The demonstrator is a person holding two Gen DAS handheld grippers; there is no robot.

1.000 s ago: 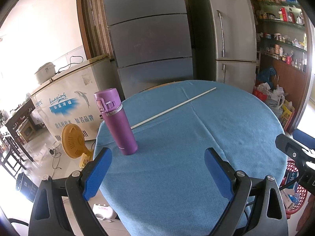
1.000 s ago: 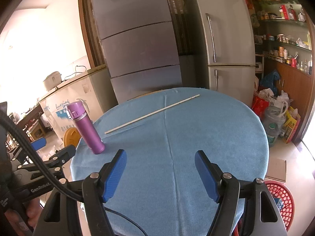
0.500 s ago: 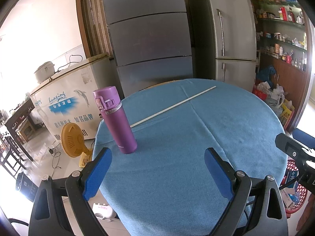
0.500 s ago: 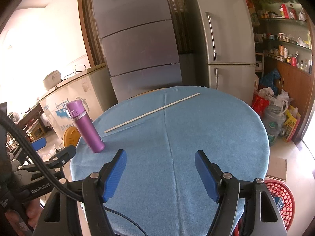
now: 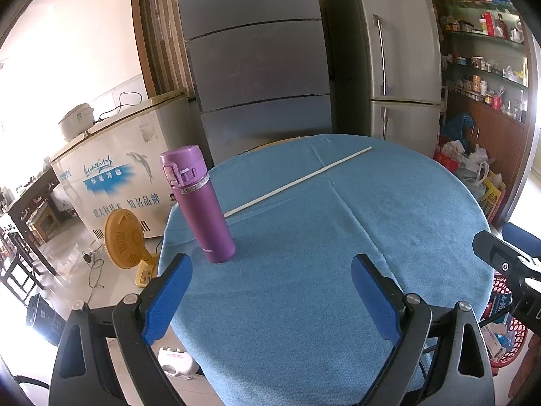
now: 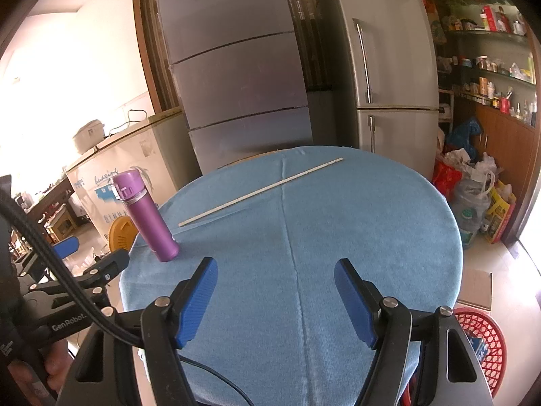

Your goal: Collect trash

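A round table (image 5: 389, 203) (image 6: 355, 223) wears a blue cloth. A purple flask (image 5: 197, 203) (image 6: 145, 215) stands upright near its left edge. Behind it a long thin white stick (image 5: 297, 182) (image 6: 260, 191) lies slantwise across the far half. My left gripper (image 5: 270, 296) hovers open over the near part of the cloth, the flask just beyond its left finger. My right gripper (image 6: 275, 301) is open too, nothing between its blue pads. A red mesh basket (image 6: 487, 341) (image 5: 507, 331) with some packaging in it sits on the floor at the table's right.
Two grey fridges (image 6: 382, 67) and a white chest freezer (image 5: 111, 169) stand behind the table. A yellow fan (image 5: 123, 238) sits on the floor at left. Bags and a jug (image 6: 473, 199) pile up by the shelves at right. A white device (image 5: 175, 362) lies under the table edge.
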